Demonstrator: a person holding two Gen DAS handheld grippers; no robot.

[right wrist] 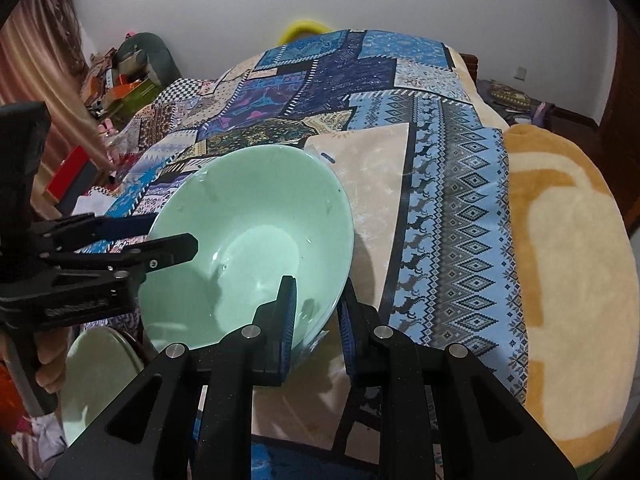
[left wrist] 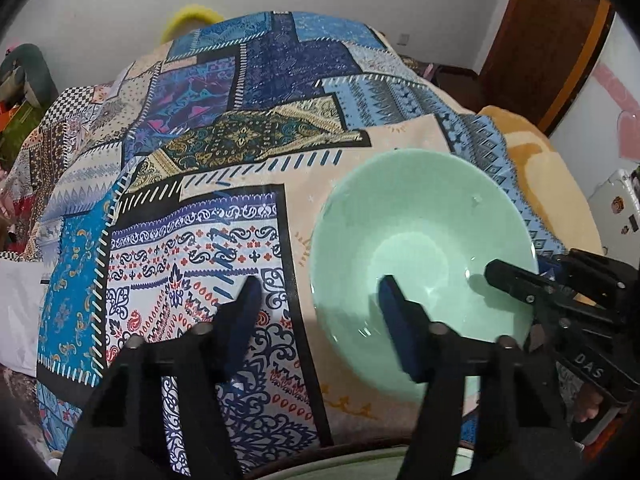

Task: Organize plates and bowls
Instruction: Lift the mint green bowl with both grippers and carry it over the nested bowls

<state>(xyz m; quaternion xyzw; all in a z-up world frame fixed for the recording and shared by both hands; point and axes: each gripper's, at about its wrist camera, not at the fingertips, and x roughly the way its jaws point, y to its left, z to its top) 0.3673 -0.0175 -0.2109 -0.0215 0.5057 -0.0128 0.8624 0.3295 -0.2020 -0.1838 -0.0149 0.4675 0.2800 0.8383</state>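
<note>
Gripping the near rim, the right gripper (right wrist: pixel 318 320) had its jaws clenched on the wall of the green bowl (right wrist: pixel 256 240), one blue pad inside and one outside. The bowl hung tilted over the patchwork cloth (right wrist: pixel 452 208) on the bed, its mouth turned toward the left gripper (left wrist: pixel 316 312), whose jaws stood wide apart and held nothing; one finger sat inside the bowl, the other over the cloth beside it. I could not tell whether that inner finger touched the glaze.

It looked like glazed ceramic or glass: stiff, smooth, probably slippery, fairly heavy for a single-rim pinch, and breakable if it slid free, though the bedding below would soften a fall. To my eye the rim was the only place to grasp, and a second grip on the opposite edge would steady it. A pale green plate (right wrist: pixel 100 376) lay low on the left, partly hidden.
</note>
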